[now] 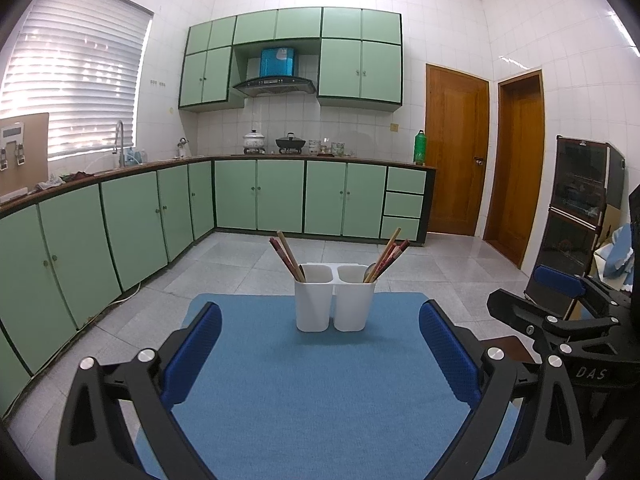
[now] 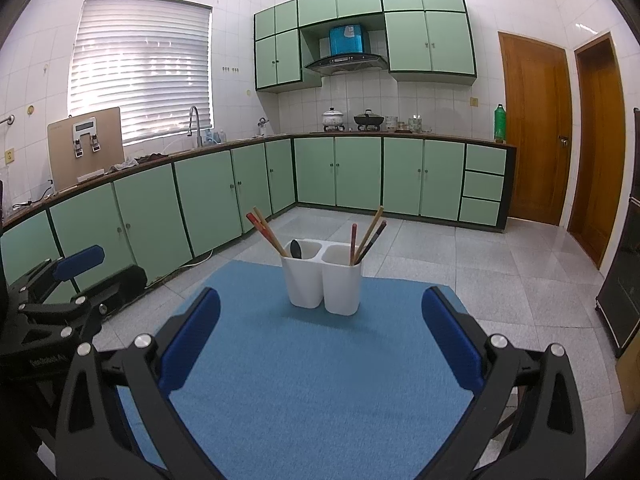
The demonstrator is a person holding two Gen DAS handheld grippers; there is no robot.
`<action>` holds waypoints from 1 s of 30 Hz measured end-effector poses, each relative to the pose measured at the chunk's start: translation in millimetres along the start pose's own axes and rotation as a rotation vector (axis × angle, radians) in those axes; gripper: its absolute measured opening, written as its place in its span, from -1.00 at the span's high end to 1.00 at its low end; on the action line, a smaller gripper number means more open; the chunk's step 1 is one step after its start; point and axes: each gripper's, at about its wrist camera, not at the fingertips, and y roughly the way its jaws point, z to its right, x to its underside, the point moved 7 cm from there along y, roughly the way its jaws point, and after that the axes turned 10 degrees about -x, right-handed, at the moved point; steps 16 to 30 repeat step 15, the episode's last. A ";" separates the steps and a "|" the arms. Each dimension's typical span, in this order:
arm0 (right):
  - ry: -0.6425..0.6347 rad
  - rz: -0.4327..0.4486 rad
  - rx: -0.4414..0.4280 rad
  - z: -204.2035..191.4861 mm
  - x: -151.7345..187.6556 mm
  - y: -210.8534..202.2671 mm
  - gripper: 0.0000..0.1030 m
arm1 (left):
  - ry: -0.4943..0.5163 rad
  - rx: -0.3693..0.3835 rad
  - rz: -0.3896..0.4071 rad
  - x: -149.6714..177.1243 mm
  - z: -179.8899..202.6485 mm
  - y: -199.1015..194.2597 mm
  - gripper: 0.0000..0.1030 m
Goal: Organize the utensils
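A white two-compartment utensil holder (image 1: 335, 300) (image 2: 322, 280) stands at the far end of a blue mat (image 1: 304, 392) (image 2: 312, 380). Chopsticks lean out of its left compartment (image 1: 287, 255) (image 2: 267, 232) and its right compartment (image 1: 387, 255) (image 2: 368, 236). A dark spoon (image 2: 296, 249) sits in the left compartment; a spoon tip (image 1: 370, 270) shows in the right one. My left gripper (image 1: 320, 316) is open and empty, short of the holder. My right gripper (image 2: 321, 300) is open and empty, also short of it. Each gripper shows at the edge of the other's view.
Green kitchen cabinets (image 1: 132, 216) run along the left and back walls. A dark glass-door appliance (image 1: 576, 208) stands at the right, with wooden doors (image 2: 536, 128) beyond. A grey tiled floor (image 2: 500, 264) surrounds the table.
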 end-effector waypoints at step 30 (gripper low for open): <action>0.002 -0.005 0.001 3.8 4.9 2.2 -0.90 | -0.005 -0.007 -0.014 3.0 -2.2 4.4 -0.88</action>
